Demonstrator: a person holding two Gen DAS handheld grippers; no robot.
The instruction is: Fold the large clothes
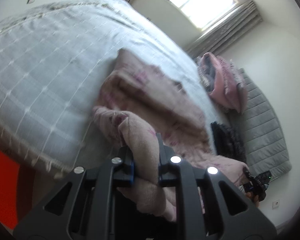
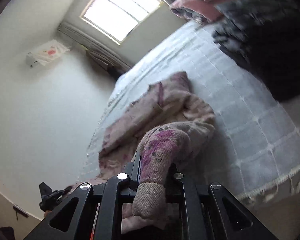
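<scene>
A large pale pink knitted garment (image 1: 150,100) with purple flower prints lies crumpled on the bed's grey checked cover (image 1: 50,64). My left gripper (image 1: 145,150) is shut on a bunched fold of it, which hangs down between the fingers. At the lower right of the left wrist view the other gripper (image 1: 258,184) shows, with the garment's far edge running to it. In the right wrist view the garment (image 2: 160,108) stretches across the cover (image 2: 240,100). There my right gripper (image 2: 156,166) is shut on a rolled fold with purple flowers. The left gripper (image 2: 50,197) shows at the lower left.
Pink and grey pillows (image 1: 224,80) and a dark fringed cushion (image 1: 228,138) lie at the bed's head against a grey padded headboard (image 1: 264,124). A dark fluffy blanket (image 2: 270,40) fills the top right of the right wrist view. A window (image 2: 118,10) with curtains is behind the bed.
</scene>
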